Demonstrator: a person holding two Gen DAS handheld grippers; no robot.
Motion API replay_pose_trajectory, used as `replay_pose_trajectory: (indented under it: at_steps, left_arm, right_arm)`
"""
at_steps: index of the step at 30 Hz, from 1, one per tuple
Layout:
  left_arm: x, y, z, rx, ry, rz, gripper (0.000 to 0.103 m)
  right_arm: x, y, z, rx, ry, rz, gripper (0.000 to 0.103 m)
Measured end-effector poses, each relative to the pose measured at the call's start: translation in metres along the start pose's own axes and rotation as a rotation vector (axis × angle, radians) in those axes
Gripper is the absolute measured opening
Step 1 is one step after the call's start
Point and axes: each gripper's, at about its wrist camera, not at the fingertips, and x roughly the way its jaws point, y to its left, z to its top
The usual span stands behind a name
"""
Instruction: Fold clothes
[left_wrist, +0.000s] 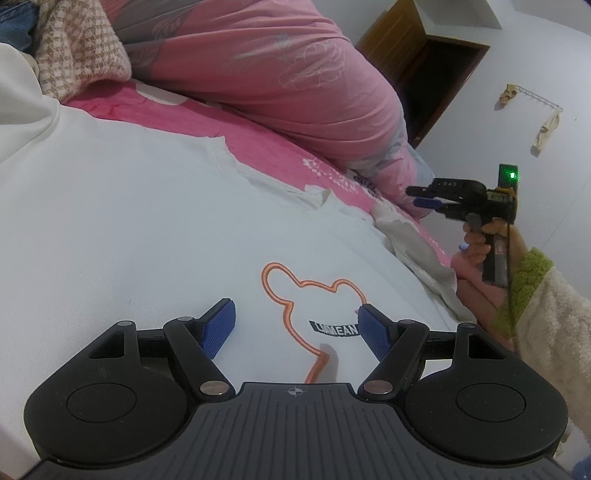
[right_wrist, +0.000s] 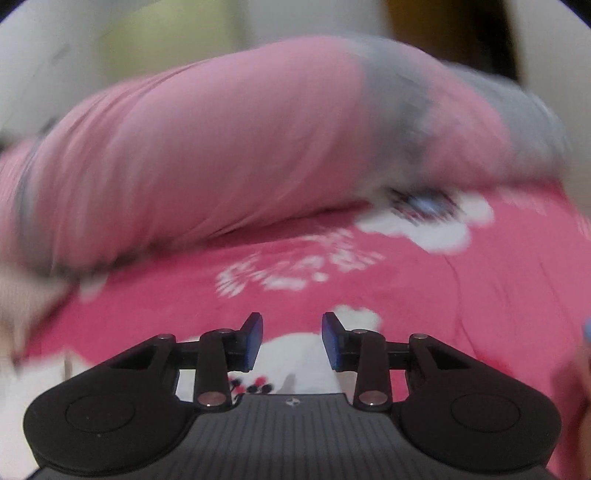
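Observation:
A white sweatshirt (left_wrist: 129, 206) with an orange bear outline (left_wrist: 295, 295) and a small black label lies spread on the pink bedsheet (left_wrist: 280, 147). My left gripper (left_wrist: 295, 314) hovers low over its chest print, jaws wide apart and nothing between the blue pads (left_wrist: 221, 325). At the garment's right edge a hand in a cream and green sleeve (left_wrist: 535, 295) holds my right gripper (left_wrist: 419, 197) above the sheet. In the blurred right wrist view, my right gripper (right_wrist: 291, 326) is open over the pink sheet (right_wrist: 480, 295), holding nothing.
A rolled pink quilt (left_wrist: 277, 66) lies along the far side of the bed, also filling the right wrist view as the quilt (right_wrist: 221, 147). A houndstooth garment (left_wrist: 74, 48) sits at the top left. A wooden cabinet (left_wrist: 424, 55) and wall hooks (left_wrist: 535, 99) stand behind.

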Motion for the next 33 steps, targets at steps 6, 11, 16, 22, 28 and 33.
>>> replay_pose_trajectory:
  at_steps: [6, 11, 16, 22, 28, 33]
  left_arm:
    - [0.0, 0.001, 0.0, -0.001, 0.0, -0.002, 0.074]
    - [0.0, 0.005, 0.001, -0.02, -0.006, -0.019, 0.074]
    - [0.0, 0.004, 0.0, -0.023, -0.009, -0.022, 0.074]
    - [0.0, 0.004, 0.001, -0.024, -0.008, -0.022, 0.074]
    - [0.0, 0.005, 0.001, -0.024, -0.007, -0.021, 0.074]
    - [-0.001, 0.004, 0.001, -0.026, -0.006, -0.022, 0.074]
  right_arm:
    - [0.029, -0.064, -0.004, 0.378, 0.104, -0.099, 0.051]
    - [0.049, -0.06, -0.018, 0.454, 0.144, 0.01, 0.034]
    - [0.015, -0.023, -0.013, 0.291, 0.066, 0.056, 0.012]
    - [-0.093, -0.004, 0.012, 0.162, -0.113, 0.121, 0.011]
    - [-0.183, 0.009, 0.016, 0.082, -0.259, 0.241, 0.011]
    - [-0.248, 0.025, 0.016, -0.048, -0.396, 0.337, 0.011]
